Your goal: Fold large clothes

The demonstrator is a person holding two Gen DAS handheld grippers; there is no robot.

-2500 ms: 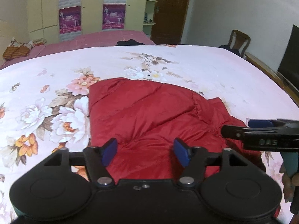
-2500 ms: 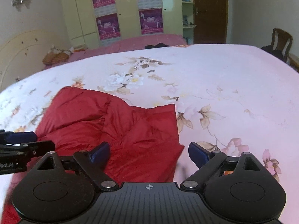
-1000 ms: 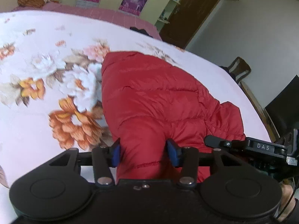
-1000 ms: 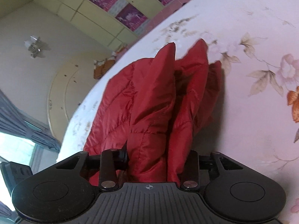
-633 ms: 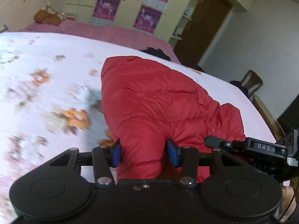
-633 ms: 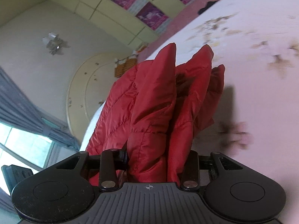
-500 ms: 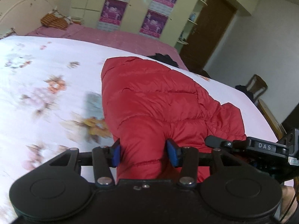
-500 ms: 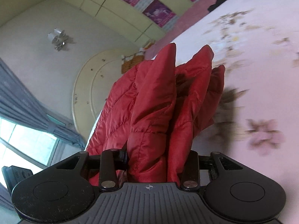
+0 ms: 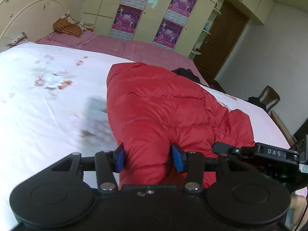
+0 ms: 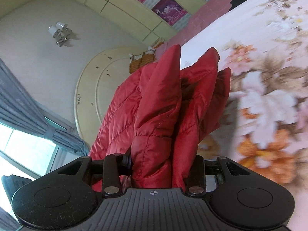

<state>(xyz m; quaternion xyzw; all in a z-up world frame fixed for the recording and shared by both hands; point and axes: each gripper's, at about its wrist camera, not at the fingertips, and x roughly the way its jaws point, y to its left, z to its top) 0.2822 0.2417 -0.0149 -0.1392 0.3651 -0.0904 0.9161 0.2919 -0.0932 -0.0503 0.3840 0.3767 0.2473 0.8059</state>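
**Red jacket folded and carried, not yet set down**

Nearest in the left wrist view, the left tongs [image 9: 147, 159] are clenched on a thick puffed fold of the red jacket [image 9: 163, 111], the blue pads [image 9: 120, 158] pressing into it from both sides. Just to the right, the right tongs [image 9: 256, 151] reach in at the same bundle. In their own view the right tongs [image 10: 163, 165] grasp several stacked layers of the red jacket [image 10: 159, 104] that stand up between the fingers.

Beyond the tongs the jacket runs away from the cameras as one compact quilted mass, held above the floral bedspread [image 9: 48, 104]; whether its far end touches the bed I cannot tell. Further off lie the pink sheet [image 9: 123, 46] and the wardrobe with posters [image 9: 173, 19].

Judging by the layers, the folding looks mostly done. What seems left is to lay the bundle flat, let go, and perhaps smooth it.
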